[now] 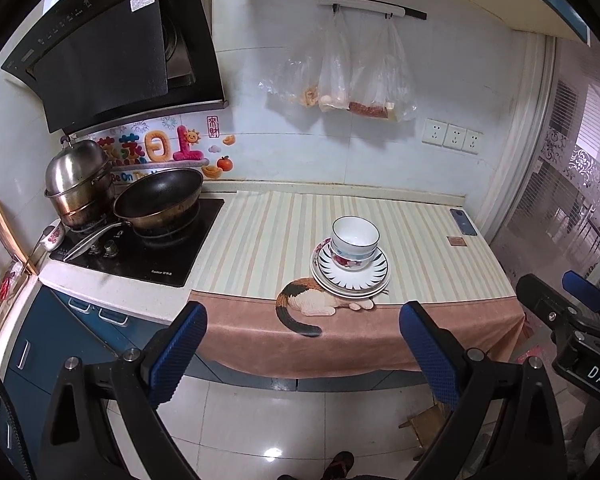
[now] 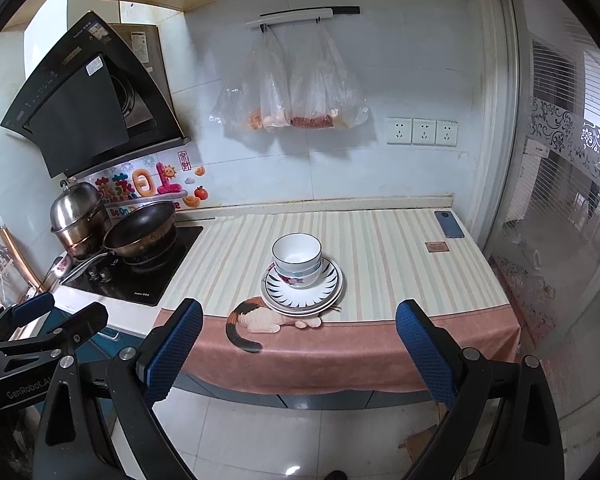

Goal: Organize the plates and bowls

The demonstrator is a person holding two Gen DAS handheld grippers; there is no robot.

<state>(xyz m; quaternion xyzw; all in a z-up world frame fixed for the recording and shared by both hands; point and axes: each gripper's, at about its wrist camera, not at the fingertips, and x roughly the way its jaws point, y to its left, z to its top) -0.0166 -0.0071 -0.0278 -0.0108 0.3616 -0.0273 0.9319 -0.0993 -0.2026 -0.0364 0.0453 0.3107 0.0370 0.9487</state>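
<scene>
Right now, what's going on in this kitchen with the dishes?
Nobody is touching the dishes. A person holds two sets of tongs back from the counter edge, the left tongs and right tongs, both open and empty. On the striped cloth, bowls sit nested on a stack of plates, beside the stove with its wok. A phone lies at the far right.
</scene>
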